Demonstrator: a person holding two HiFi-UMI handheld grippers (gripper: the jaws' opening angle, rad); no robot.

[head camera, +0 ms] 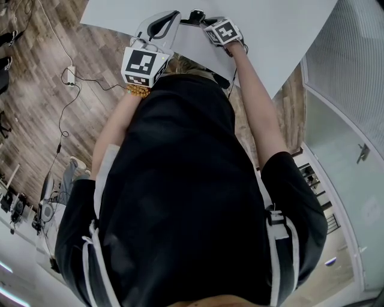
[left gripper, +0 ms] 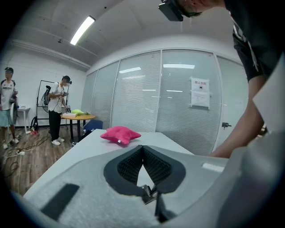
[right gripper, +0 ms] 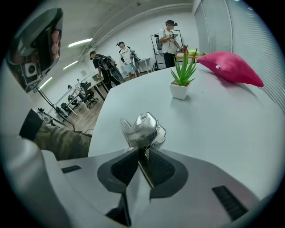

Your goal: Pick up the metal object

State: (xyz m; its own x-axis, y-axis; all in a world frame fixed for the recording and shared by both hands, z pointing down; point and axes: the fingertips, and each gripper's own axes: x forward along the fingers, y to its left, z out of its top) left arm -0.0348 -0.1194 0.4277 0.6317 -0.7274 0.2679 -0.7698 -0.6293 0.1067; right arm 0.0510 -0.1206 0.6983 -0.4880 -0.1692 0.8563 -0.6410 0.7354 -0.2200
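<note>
The metal object (right gripper: 142, 129) is a shiny, crumpled silver piece with a flat stem. It sticks up just past my right gripper (right gripper: 141, 151), whose dark pads are shut on the stem over the white table (right gripper: 213, 129). My left gripper (left gripper: 142, 148) is shut with nothing in it; its ribbed pads meet at the tips above the same table (left gripper: 84, 149). In the head view both grippers (head camera: 162, 27) (head camera: 201, 15) reach over the table's near edge, and the person's body hides most of the scene. The metal object does not show there.
A pink cushion (right gripper: 231, 67) (left gripper: 120, 134) lies farther along the table. A small potted plant (right gripper: 181, 80) stands between it and my right gripper. Several people stand on the wooden floor beyond, near a round table (left gripper: 78, 116). Glass walls with blinds (left gripper: 178, 98) run along one side.
</note>
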